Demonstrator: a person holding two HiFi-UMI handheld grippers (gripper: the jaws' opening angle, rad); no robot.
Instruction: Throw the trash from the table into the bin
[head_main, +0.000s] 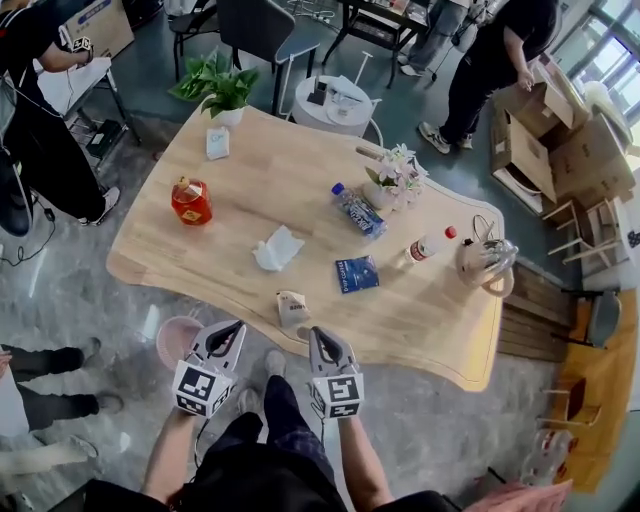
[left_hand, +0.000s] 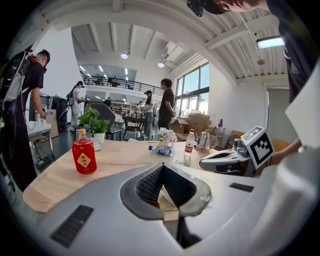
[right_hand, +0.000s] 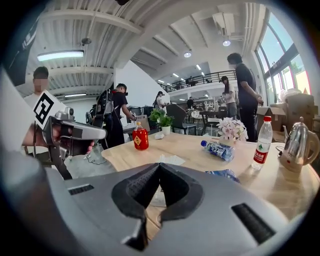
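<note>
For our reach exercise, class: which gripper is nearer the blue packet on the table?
Right. The right gripper sits just below-left of the blue packet; the left gripper is farther left.

Bright daylight, sharp focus, fisheye edges

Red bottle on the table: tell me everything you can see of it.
The red bottle is squat and rounded. It looks like clear plastic full of red drink, with an orange cap on and a yellow diamond label on its front. It stands upright on the wooden table, towards the left edge in the head view. Only the table touches it; the white tissue lies apart from it.
</note>
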